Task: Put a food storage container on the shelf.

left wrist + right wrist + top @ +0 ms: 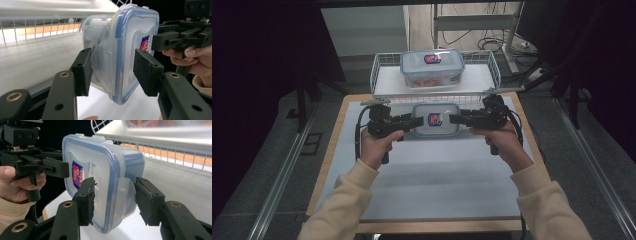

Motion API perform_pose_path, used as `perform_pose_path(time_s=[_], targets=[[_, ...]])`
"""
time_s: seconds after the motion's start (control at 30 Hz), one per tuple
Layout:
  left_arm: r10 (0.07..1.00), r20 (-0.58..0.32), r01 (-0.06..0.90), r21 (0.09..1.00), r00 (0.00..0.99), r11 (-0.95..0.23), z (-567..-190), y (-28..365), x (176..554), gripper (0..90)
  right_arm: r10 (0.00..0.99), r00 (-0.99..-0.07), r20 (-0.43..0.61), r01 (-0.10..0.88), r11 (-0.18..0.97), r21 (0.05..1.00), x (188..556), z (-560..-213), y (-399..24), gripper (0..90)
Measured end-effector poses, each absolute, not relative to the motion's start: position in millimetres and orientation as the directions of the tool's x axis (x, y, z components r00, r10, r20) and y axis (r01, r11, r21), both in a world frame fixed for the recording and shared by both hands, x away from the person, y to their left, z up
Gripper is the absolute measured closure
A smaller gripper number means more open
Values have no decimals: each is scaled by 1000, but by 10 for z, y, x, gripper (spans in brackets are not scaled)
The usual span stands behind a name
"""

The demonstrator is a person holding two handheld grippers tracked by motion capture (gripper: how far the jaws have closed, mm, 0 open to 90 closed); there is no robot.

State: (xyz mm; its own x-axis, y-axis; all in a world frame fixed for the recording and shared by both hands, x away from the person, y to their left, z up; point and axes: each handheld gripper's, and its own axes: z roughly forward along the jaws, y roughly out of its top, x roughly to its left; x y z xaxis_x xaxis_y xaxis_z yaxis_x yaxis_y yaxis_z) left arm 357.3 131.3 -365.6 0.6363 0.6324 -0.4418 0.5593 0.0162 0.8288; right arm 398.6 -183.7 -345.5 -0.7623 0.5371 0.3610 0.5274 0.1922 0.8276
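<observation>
A clear plastic container point(435, 120) with a blue-rimmed lid and a red-and-blue label hangs above the white table, held at both ends. My left gripper point(417, 120) grips its left end and my right gripper point(454, 119) its right end. In the left gripper view the container point(130, 45) stands on edge between my jaws point(112, 72), one pad on the lid, the other against the side clip and base. The right gripper view shows the same hold: the container point(100, 162) is clamped across lid and base by the right gripper point(113, 200).
A white wire basket point(382, 80) stands at the table's far edge with a second lidded container point(432, 67) inside holding something orange-red. The white table mat point(427, 175) lies under the hands. Dark curtains flank both sides.
</observation>
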Motion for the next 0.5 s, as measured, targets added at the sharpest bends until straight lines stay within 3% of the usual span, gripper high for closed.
perform_pose_path(time_s=[0.5], targets=[[638, -423, 535, 844, 643, 20, -3253, 1336, 3816, 508, 529, -772, 352, 511, 186, 840, 4242, -3070, -1813, 510]])
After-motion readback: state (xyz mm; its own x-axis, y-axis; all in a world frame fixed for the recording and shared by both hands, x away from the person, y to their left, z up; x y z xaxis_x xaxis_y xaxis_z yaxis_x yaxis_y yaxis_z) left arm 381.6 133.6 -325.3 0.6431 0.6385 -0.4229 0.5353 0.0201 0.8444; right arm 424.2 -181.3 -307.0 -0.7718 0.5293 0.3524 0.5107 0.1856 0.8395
